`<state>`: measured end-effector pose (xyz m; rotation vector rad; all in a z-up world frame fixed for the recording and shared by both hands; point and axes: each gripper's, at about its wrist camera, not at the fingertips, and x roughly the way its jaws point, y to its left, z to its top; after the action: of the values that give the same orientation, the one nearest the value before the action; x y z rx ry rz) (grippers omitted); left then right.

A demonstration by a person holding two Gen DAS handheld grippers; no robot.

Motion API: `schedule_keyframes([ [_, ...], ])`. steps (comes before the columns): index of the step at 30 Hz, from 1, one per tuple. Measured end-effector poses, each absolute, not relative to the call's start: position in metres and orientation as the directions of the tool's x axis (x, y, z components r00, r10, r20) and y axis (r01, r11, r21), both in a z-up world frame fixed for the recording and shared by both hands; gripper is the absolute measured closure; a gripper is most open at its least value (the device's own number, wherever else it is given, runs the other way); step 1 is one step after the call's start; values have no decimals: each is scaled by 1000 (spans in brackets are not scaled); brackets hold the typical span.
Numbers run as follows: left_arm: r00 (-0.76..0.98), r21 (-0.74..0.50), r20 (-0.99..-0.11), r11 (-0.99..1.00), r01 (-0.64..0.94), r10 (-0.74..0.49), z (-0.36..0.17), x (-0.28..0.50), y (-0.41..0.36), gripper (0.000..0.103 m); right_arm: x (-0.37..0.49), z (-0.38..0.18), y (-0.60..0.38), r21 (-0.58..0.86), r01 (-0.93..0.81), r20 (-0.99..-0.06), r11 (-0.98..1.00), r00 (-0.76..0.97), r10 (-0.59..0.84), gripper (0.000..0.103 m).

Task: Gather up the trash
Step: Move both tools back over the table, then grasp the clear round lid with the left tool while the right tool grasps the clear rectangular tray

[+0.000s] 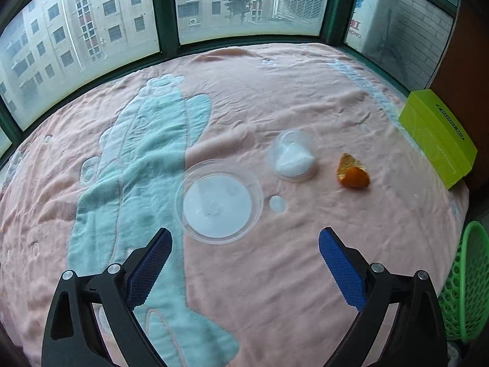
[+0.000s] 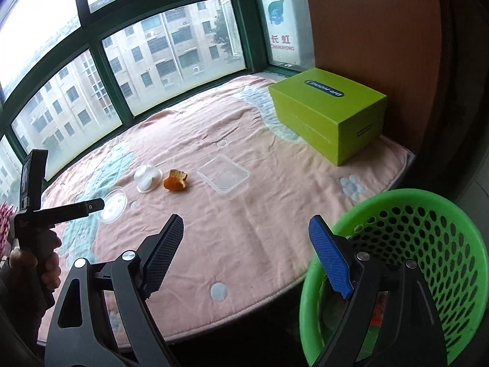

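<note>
On the pink blanket (image 1: 275, 98) lie a clear round lid (image 1: 218, 201), a clear cup with white tissue inside (image 1: 292, 156) and a piece of orange peel (image 1: 353, 172). My left gripper (image 1: 244, 238) is open and empty, just short of the lid. In the right wrist view the lid (image 2: 113, 203), the cup (image 2: 147, 177), the peel (image 2: 175, 180) and a clear square container (image 2: 223, 176) lie ahead. My right gripper (image 2: 246, 224) is open and empty, its right finger above the green basket (image 2: 406, 211).
A green box (image 2: 328, 116) stands at the back right against a brown wall. The green perforated basket (image 1: 469, 284) sits off the blanket's right edge. Windows with green frames run along the far side. The hand-held left gripper (image 2: 91, 205) shows in the right wrist view.
</note>
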<state>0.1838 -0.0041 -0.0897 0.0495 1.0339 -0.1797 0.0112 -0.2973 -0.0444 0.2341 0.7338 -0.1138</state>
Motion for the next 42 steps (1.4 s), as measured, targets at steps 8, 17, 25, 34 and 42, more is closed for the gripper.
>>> schedule_keyframes([
  [8, 434, -39, -895, 988, 150, -102, -124, 206, 10, 8, 49, -57, -281, 140, 120, -708, 983, 706, 15, 19],
  [17, 406, -44, -908, 986, 161, -106, -141, 226, 9, 8, 91, -66, -271, 93, 41, -736, 995, 676, 41, 19],
  [25, 379, -65, -916, 981, 181, -131, -151, 240, 6, 8, 131, -85, -271, 46, -20, -781, 999, 623, 49, 19],
  [34, 381, -88, -910, 975, 204, -162, -154, 252, 7, 8, 173, -113, -278, -4, -78, -833, 997, 552, 40, 19],
  [42, 381, -91, -908, 970, 226, -174, -154, 256, 8, 8, 199, -136, -282, -27, -121, -868, 992, 496, 37, 19],
])
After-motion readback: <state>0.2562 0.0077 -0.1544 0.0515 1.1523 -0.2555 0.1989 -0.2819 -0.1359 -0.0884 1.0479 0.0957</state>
